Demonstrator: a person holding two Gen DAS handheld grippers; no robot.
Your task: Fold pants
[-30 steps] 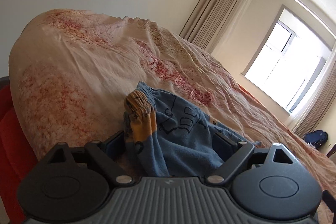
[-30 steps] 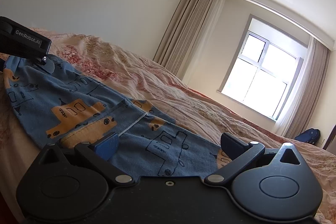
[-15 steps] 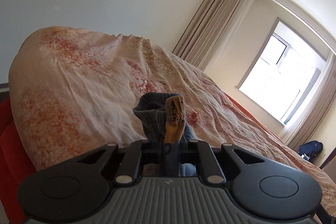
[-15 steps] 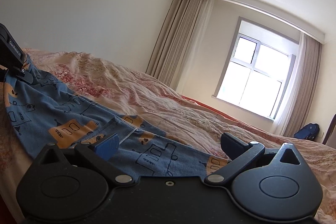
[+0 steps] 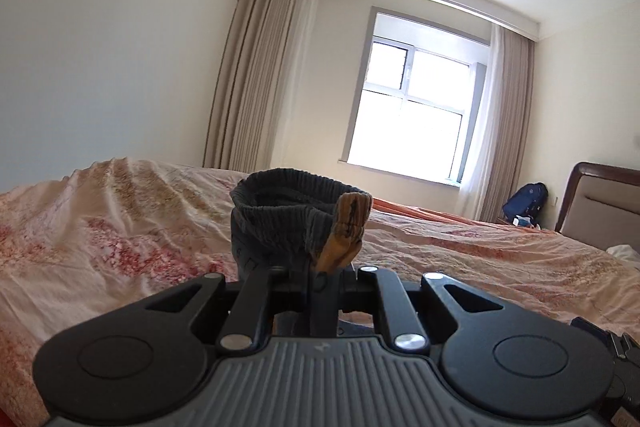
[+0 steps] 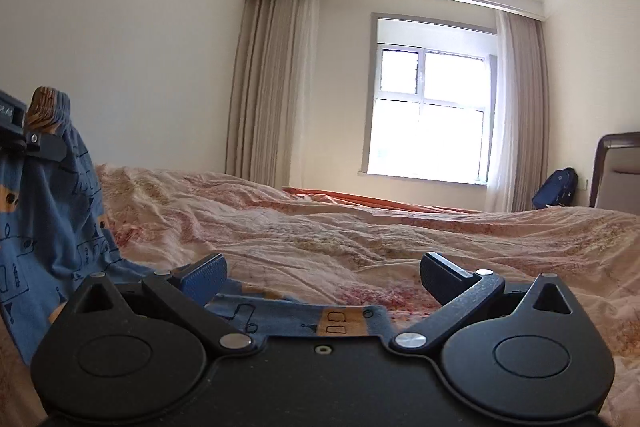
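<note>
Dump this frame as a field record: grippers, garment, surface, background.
left gripper: shut on the waistband of the pants, lifting that end off the bed
right gripper: open, low over the bedspread, a pants edge lying just below it
pants: blue with orange vehicle print, one end raised, the rest trailing down to the bed
surface: bedspread, pink floral, wrinkled
background: window, curtains, blue backpack, headboard
</note>
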